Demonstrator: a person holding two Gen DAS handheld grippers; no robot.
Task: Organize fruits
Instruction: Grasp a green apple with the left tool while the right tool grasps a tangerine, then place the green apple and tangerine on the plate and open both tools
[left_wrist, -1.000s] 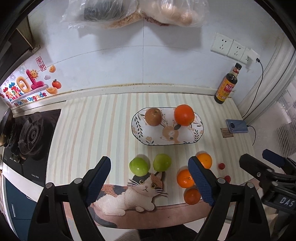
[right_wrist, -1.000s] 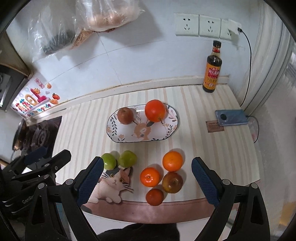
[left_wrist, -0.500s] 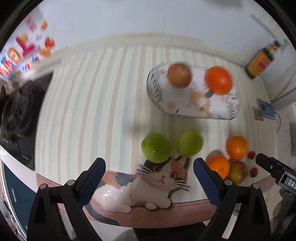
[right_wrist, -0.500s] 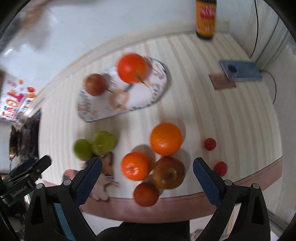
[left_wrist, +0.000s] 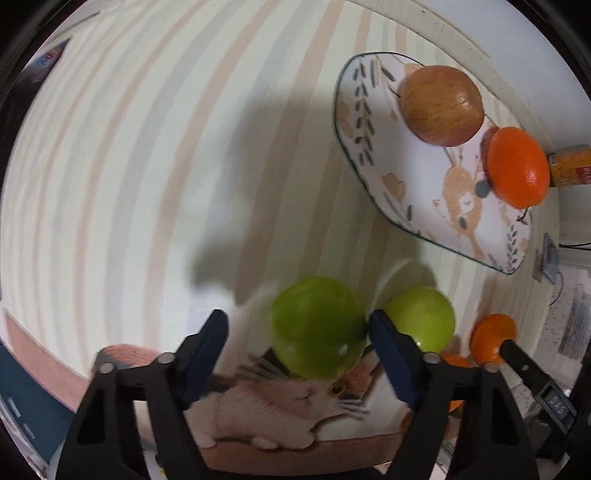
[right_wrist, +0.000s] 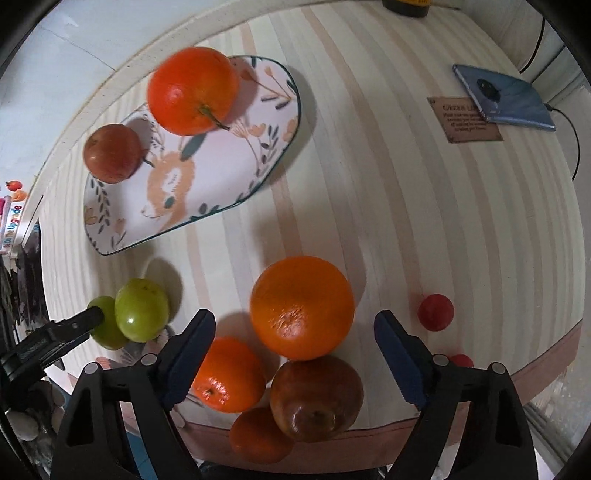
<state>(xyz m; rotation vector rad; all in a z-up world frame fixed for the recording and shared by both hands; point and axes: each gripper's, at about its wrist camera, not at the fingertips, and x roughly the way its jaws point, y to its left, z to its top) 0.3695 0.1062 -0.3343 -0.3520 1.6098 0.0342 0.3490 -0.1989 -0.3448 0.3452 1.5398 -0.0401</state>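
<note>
My left gripper (left_wrist: 297, 341) is open and straddles a green apple (left_wrist: 319, 326) on the striped mat; a second green apple (left_wrist: 424, 317) lies just right of its right finger. My right gripper (right_wrist: 295, 345) is open, low over a large orange (right_wrist: 301, 312), with a smaller orange (right_wrist: 229, 374), a red-brown apple (right_wrist: 316, 397) and another orange (right_wrist: 260, 435) close under it. The patterned plate (right_wrist: 221, 173) holds an orange (right_wrist: 192, 90) and a red apple (right_wrist: 112, 153); it also shows in the left wrist view (left_wrist: 410, 173).
Two small red fruits (right_wrist: 436, 312) lie right of my right gripper. A phone (right_wrist: 506, 98) with a cable and a brown card (right_wrist: 465, 118) lie at the far right. A bottle (left_wrist: 569, 170) stands behind the plate. The mat's cat print (left_wrist: 280, 406) marks the near counter edge.
Both grippers have dropped low and forward toward the fruit. The left now has the green apple between its fingers; the right hovers over the large orange.
</note>
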